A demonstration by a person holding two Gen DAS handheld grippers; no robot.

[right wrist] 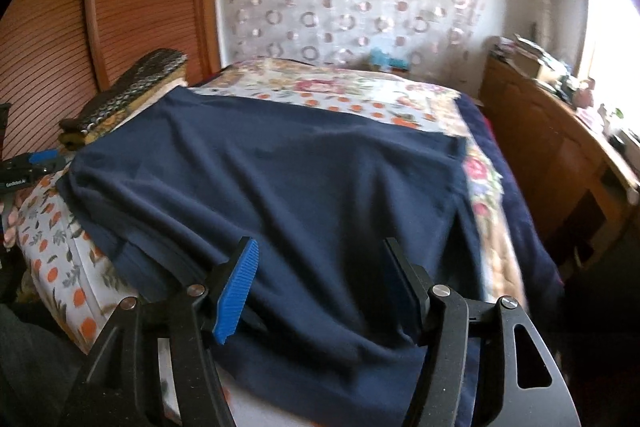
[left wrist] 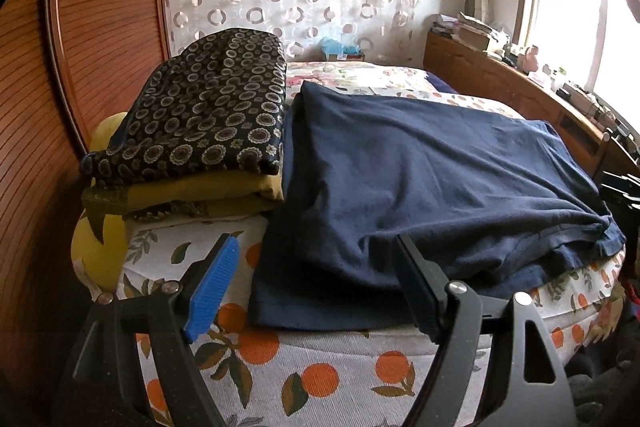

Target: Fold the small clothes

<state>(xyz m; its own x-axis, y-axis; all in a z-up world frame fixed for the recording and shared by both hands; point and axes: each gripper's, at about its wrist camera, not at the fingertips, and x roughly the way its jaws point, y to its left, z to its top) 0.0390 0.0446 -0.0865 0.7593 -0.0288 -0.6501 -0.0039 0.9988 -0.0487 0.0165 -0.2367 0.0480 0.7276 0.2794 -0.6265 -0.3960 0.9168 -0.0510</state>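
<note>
A: Where's the shirt (left wrist: 420, 167) now?

B: Spread across the near end of the bed (left wrist: 320, 375), its hem hanging a little over the near edge, just beside the stack (left wrist: 200, 131) at the near left corner. It looks folded over once already; a doubled layer shows at its near right side.

A: And the grippers?

B: Both stand wide and hold nothing. The left gripper (left wrist: 316, 287) straddles the shirt's near left corner, pads clear of the cloth. The right gripper (right wrist: 320, 287) hovers over the near right part, cloth under the gap but not pinched.

A: So the next fold?

B: I'd judge so. Do it well by taking both near corners low, catching every layer, closing at the same time, then carrying them level to the far edge so the hem lands square. Smooth the ridge in the middle first, or it sets as a crease.

A: Count?

B: One shirt, two grippers, one stack; I make out three or so folded pieces in it, top one dark with rings.
</note>
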